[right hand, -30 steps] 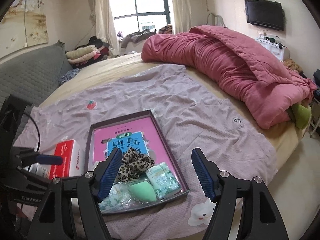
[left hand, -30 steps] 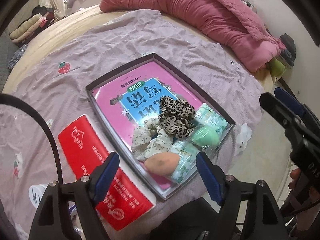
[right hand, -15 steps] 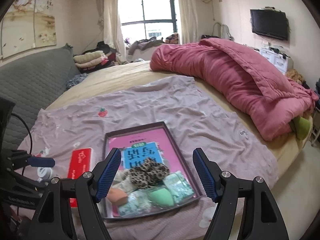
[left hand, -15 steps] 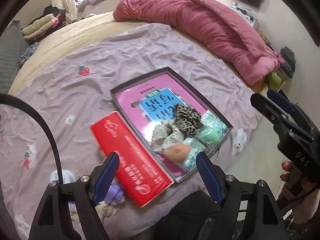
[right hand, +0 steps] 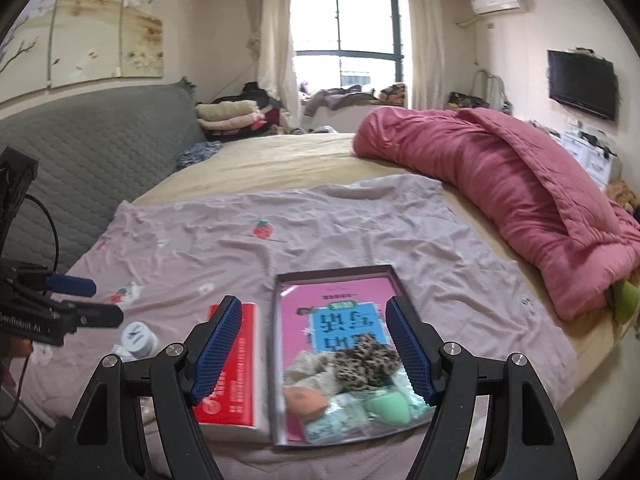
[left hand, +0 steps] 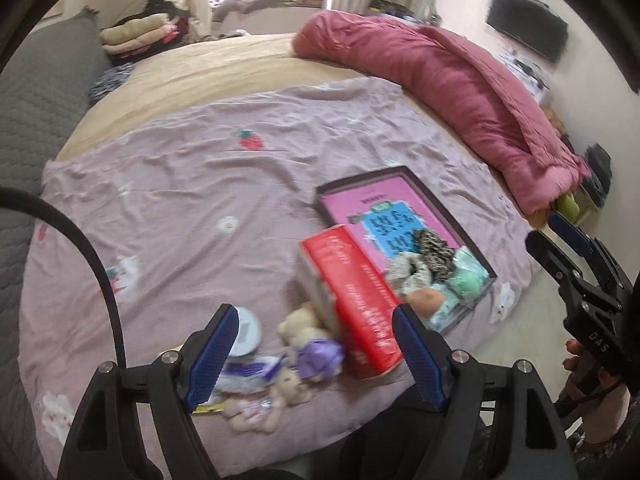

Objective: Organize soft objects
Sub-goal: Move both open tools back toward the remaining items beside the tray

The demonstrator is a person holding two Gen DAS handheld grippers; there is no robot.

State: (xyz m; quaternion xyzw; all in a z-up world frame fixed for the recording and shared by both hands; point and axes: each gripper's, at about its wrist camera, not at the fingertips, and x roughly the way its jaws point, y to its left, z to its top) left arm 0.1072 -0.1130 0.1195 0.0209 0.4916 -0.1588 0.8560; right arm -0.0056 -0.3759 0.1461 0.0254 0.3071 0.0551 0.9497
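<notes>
both grippers hang released and empty. ahead of the right gripper (right hand: pixel 316 346), the tray (right hand: pixel 277 360) runs lengthwise away, scrunchies (right hand: pixel 366 362) and sponges at its near end; small plush toys (left hand: pixel 308 344) lie between the left gripper's (left hand: pixel 316 354) fingers.

Bare sheet (right hand: pixel 320 232) beyond tray (right hand: pixel 276 360), red box (right hand: pixel 236 376) flanking left

Count, both views.

Trays (right hand: pixel 276 360): 1. Inside it:
- scrunchies: 2, one leopard-print (right hand: pixel 366 364), one pale floral (left hand: pixel 410 272)
- makeup sponges: 2, one orange (right hand: pixel 306 400), one green (right hand: pixel 386 404)
- pale green packets (left hand: pixel 466 256): at least 2; blurred

Red boxes (left hand: pixel 356 296): 1, at the tray's 9 o'clock side.
White round jars (right hand: pixel 138 338): 1.
Small plush toys: about 3, one beige (left hand: pixel 300 326), one purple (left hand: pixel 320 356), one pale bear (left hand: pixel 260 406); blurred.
</notes>
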